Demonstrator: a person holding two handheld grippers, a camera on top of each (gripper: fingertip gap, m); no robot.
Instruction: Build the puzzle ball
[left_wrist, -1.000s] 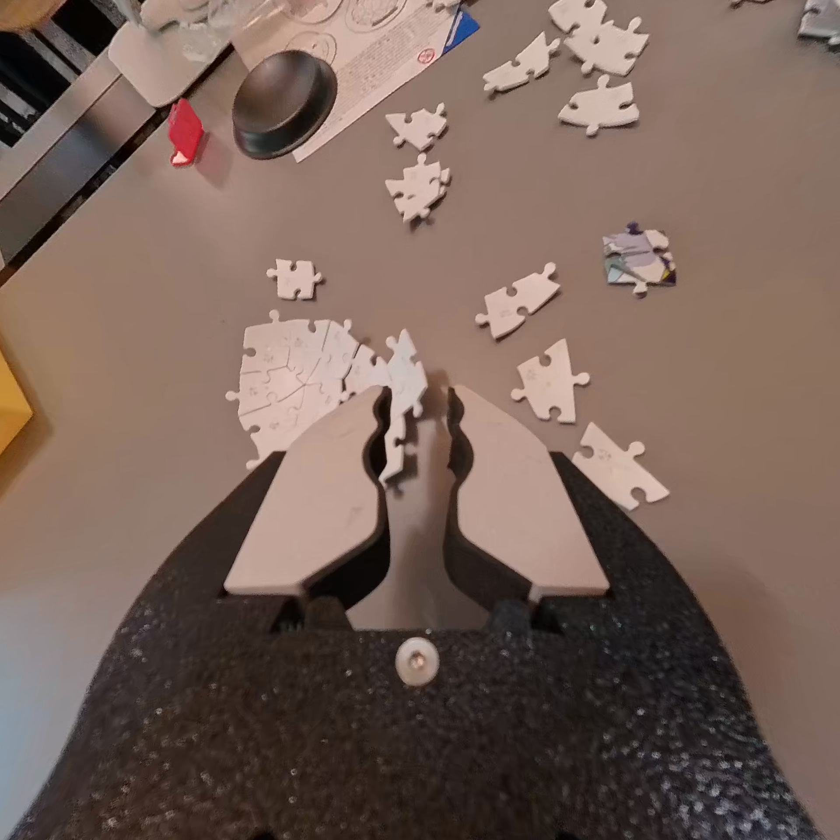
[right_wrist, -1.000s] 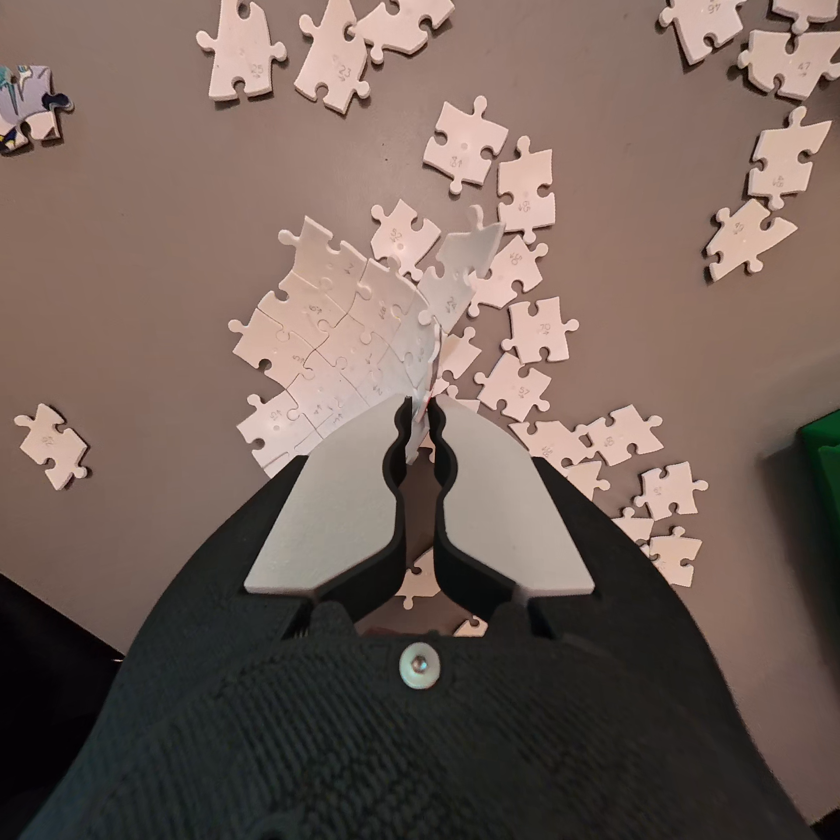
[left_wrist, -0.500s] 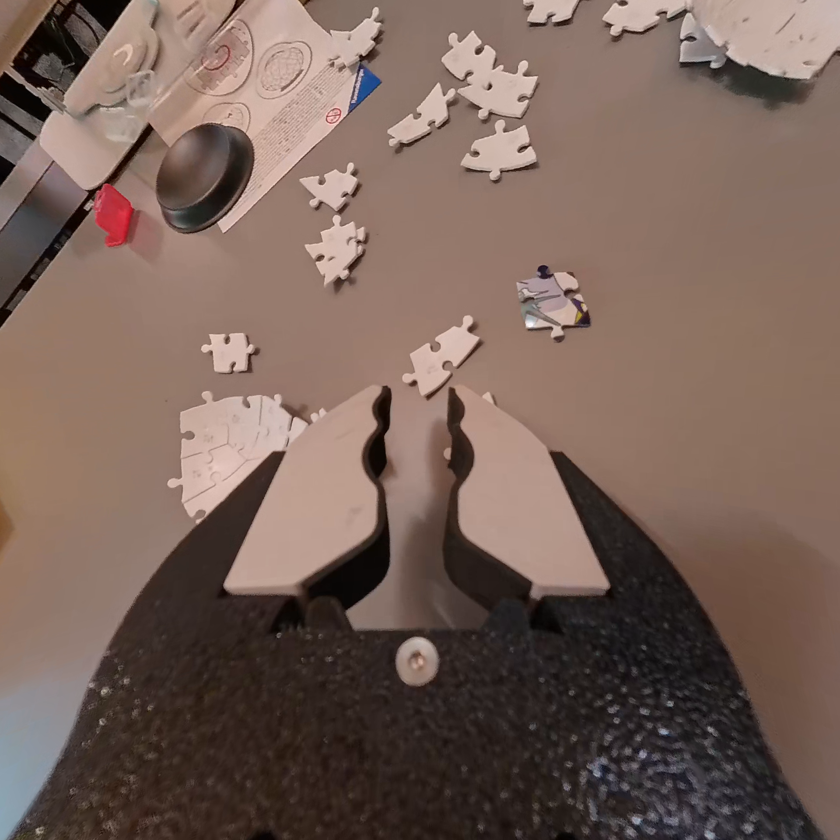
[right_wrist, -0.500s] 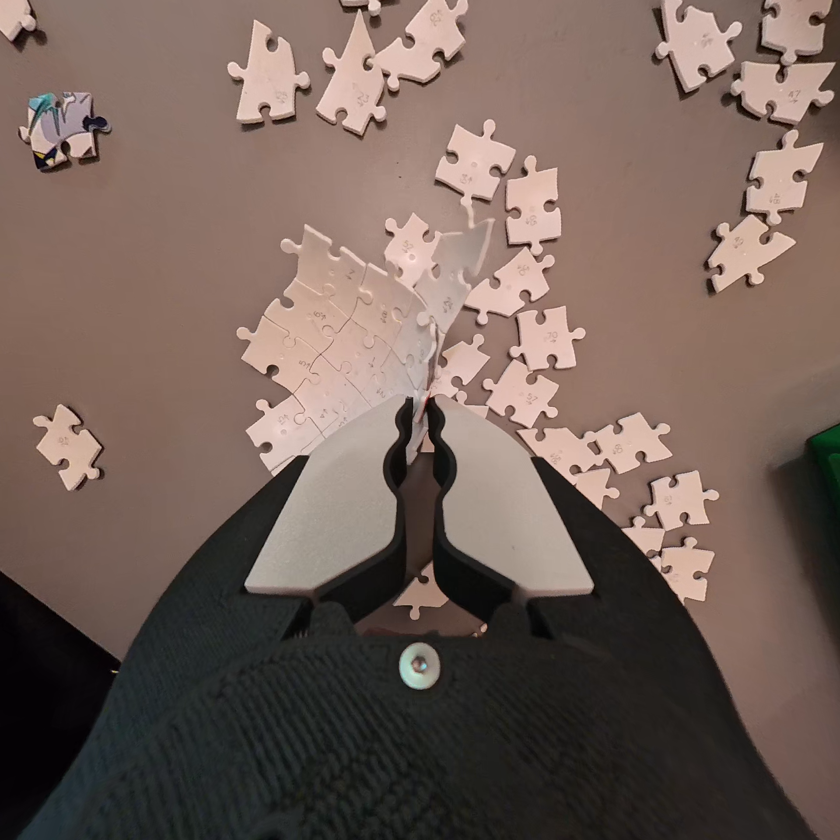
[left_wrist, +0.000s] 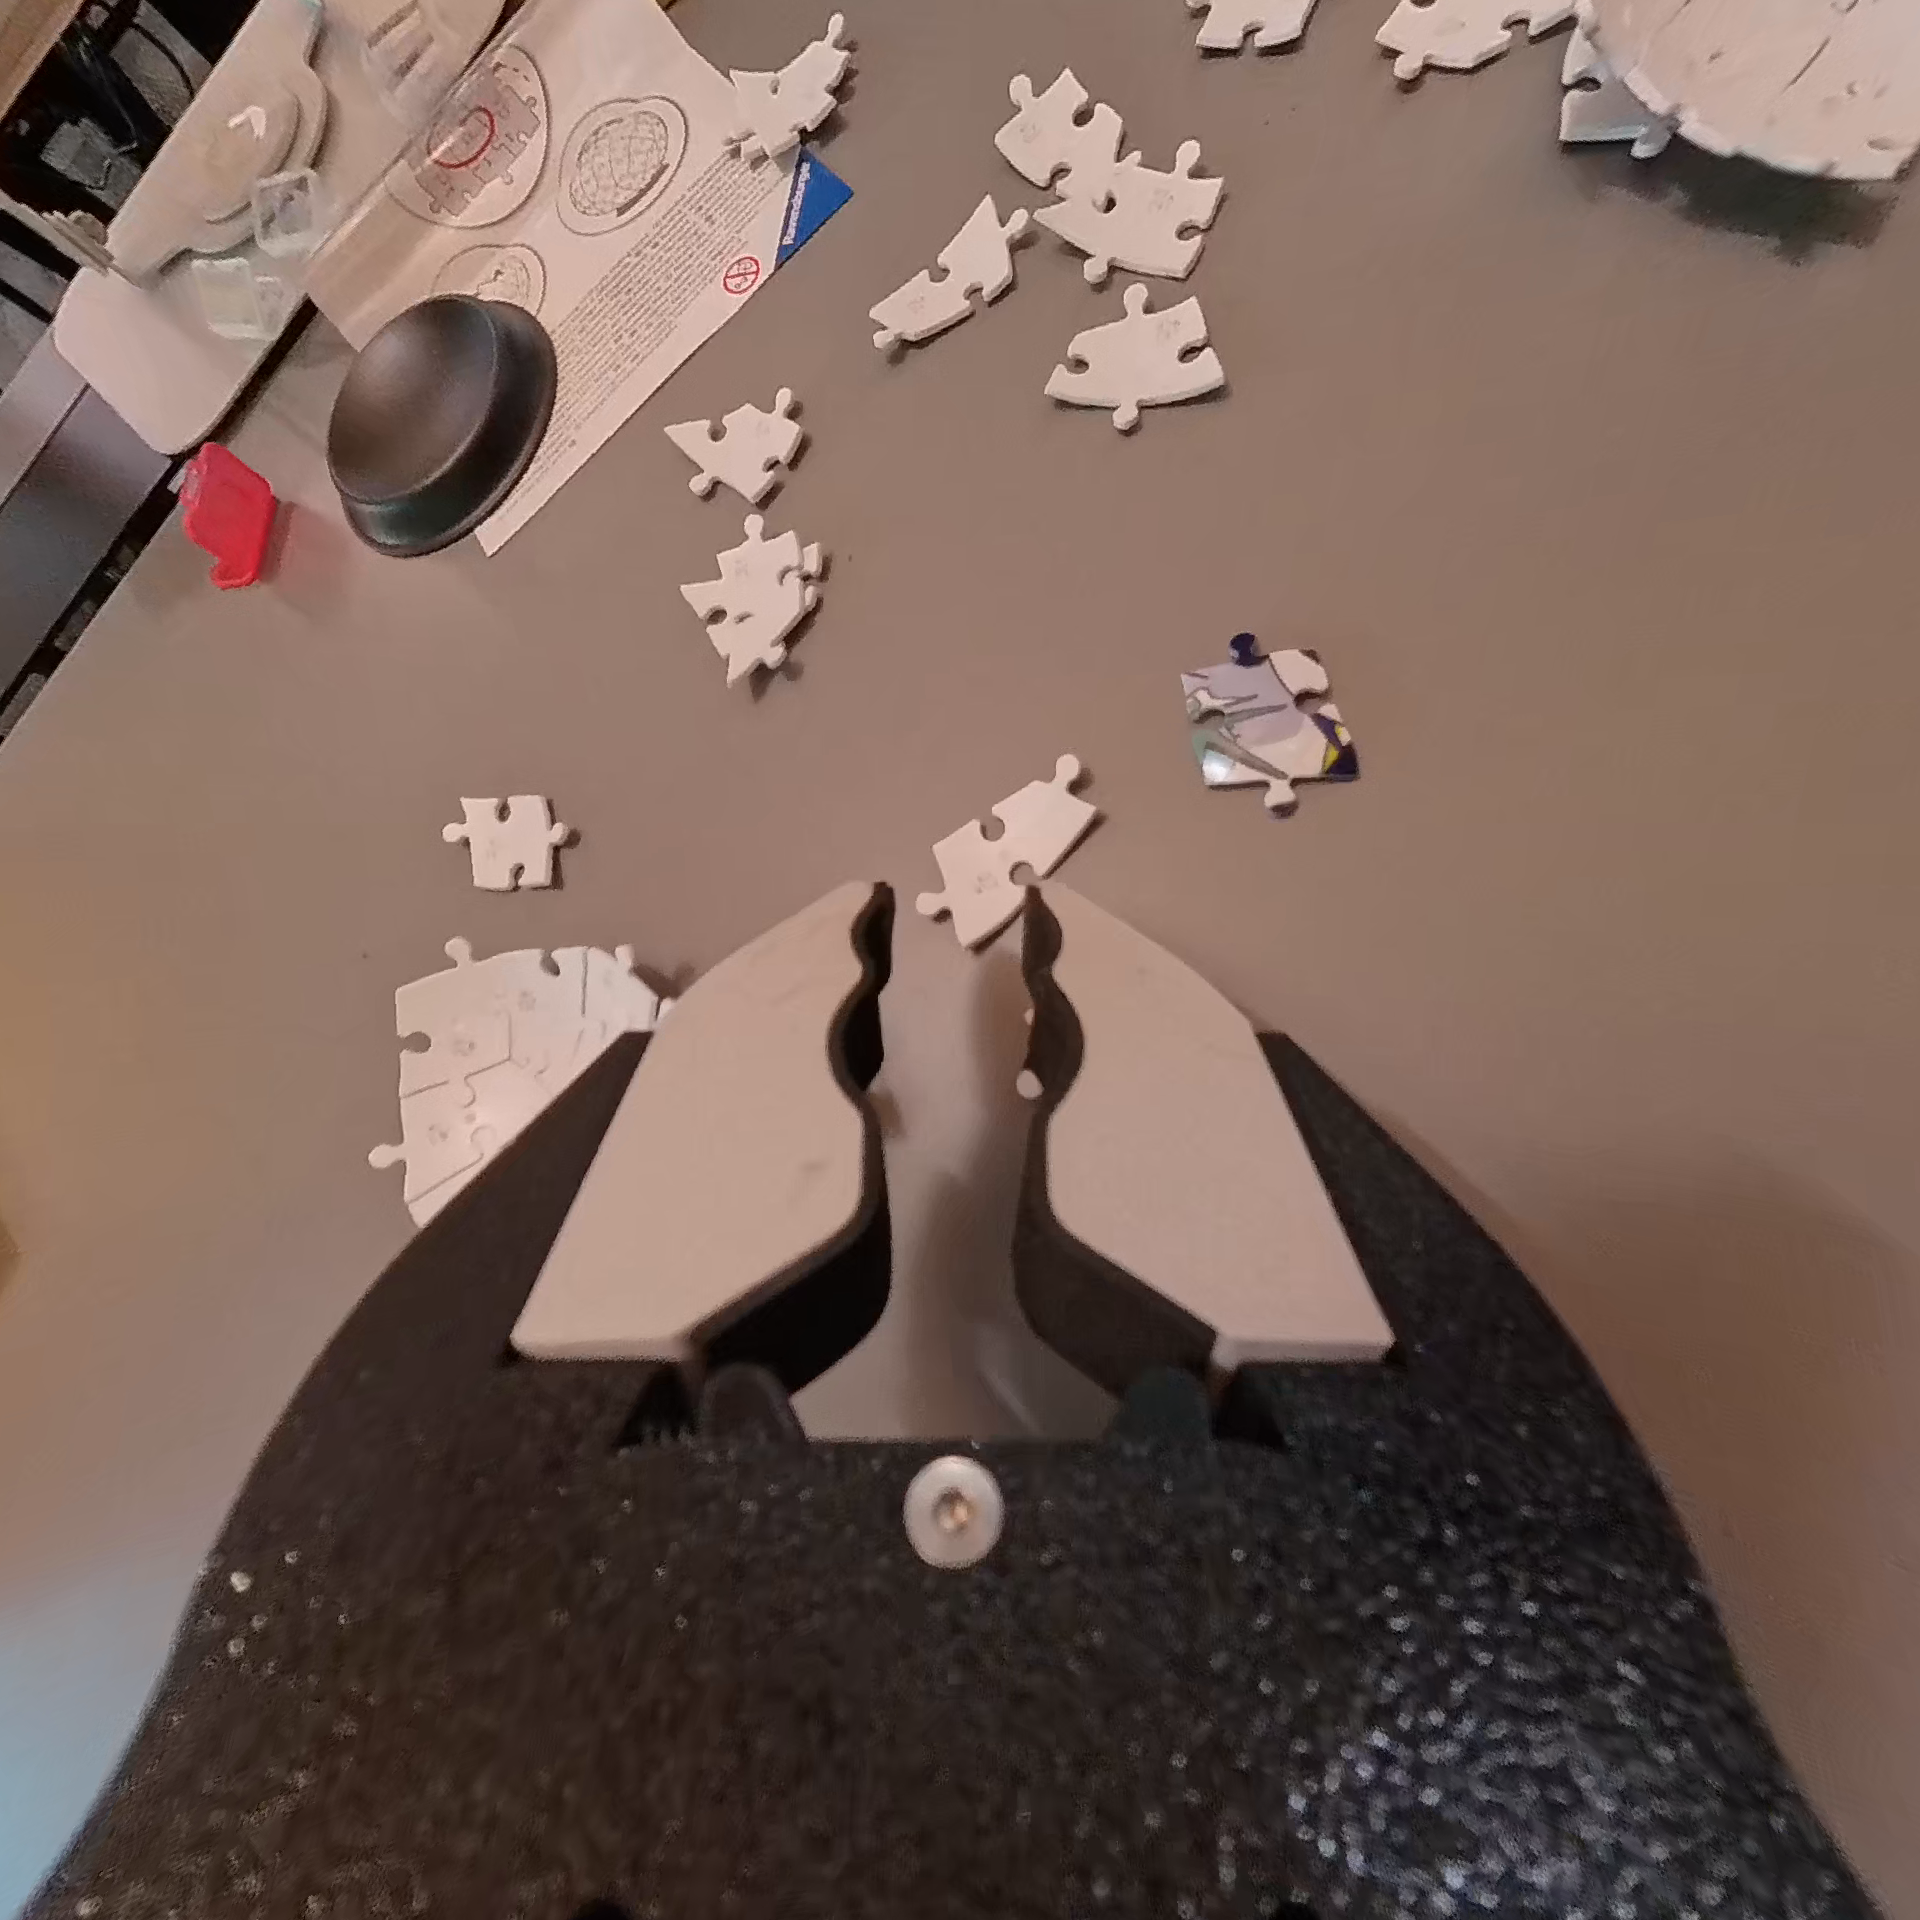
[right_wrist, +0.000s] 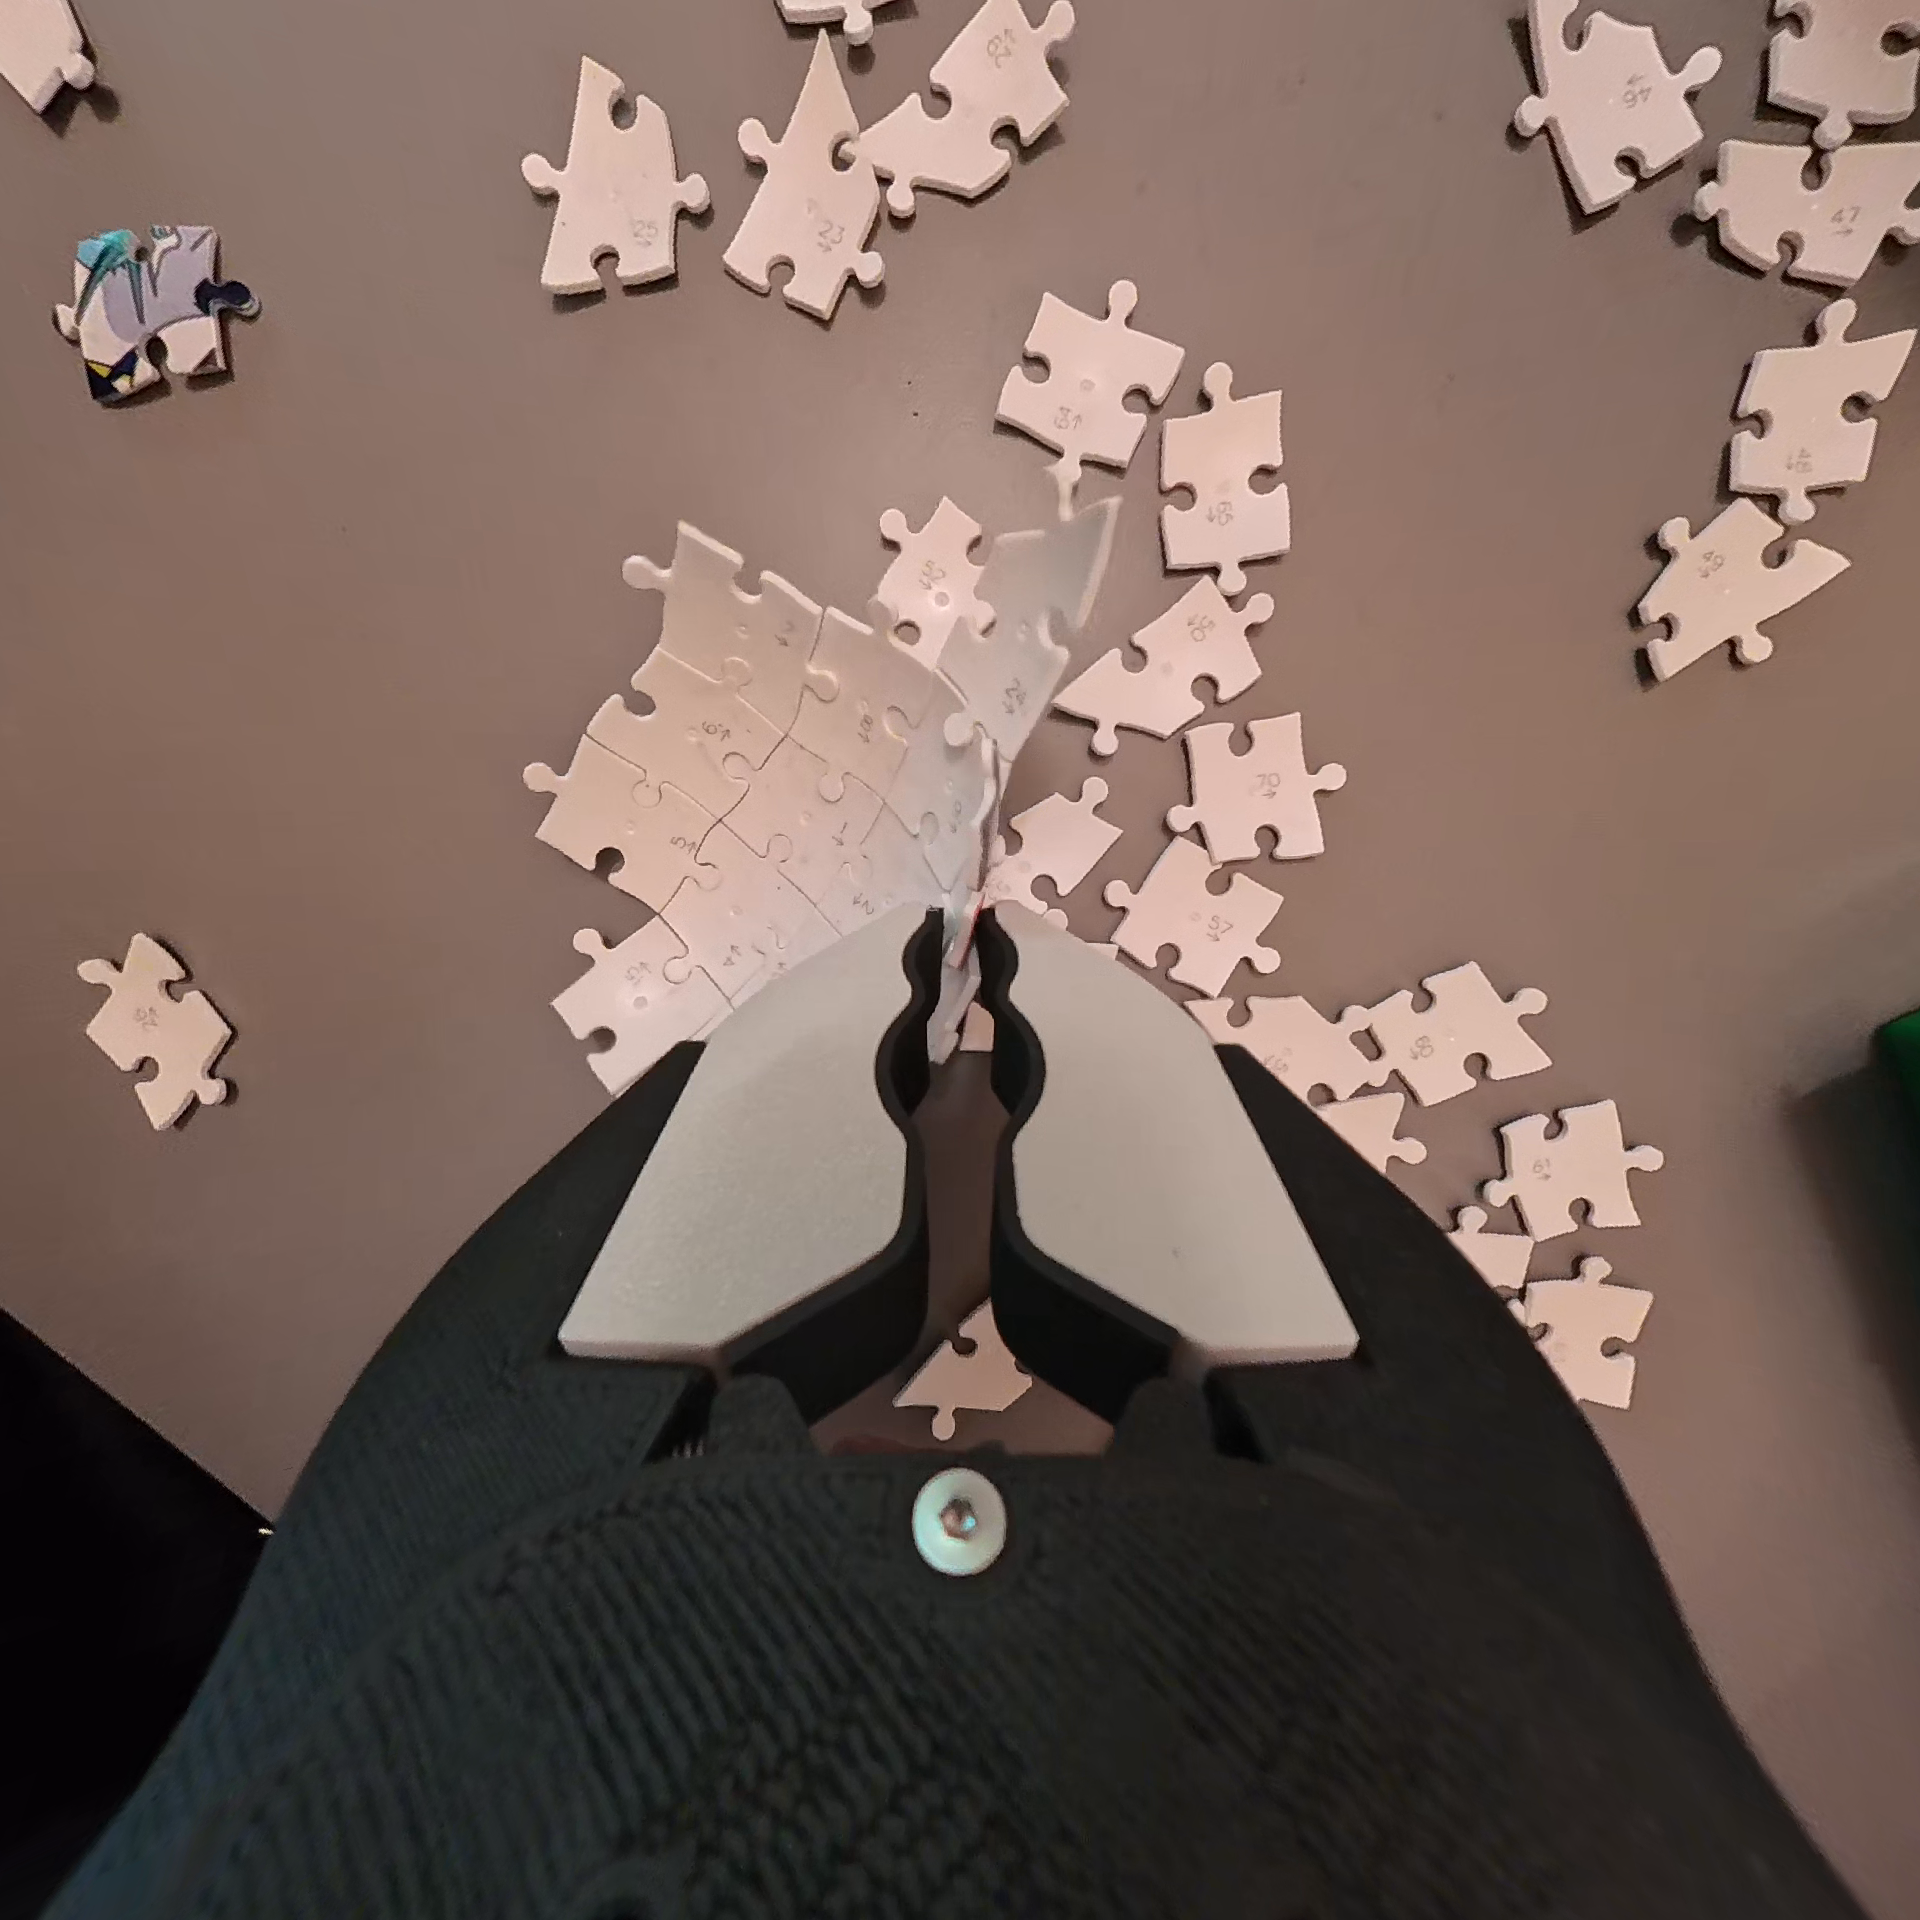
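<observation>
The left claw (left_wrist: 956, 904) has let go of the joined section and pulled back; its jaws stand apart, empty, a loose white piece (left_wrist: 1006, 850) just beyond its tips. The right claw (right_wrist: 961, 920) alone grips the curved joined section (right_wrist: 790, 769), which fans ahead and leftward above the table (right_wrist: 364, 582), so another piece seems due.

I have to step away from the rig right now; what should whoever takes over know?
Right gripper: shut on the edge of the assembled curved section, holding it tilted up off the table.
Left gripper: open, empty, above a loose white piece.
Done: one joined patch of pieces.
Left: most pieces lie loose, white side up; one printed-side-up piece lies apart. Stand and instruction sheet unused at the far left.
</observation>
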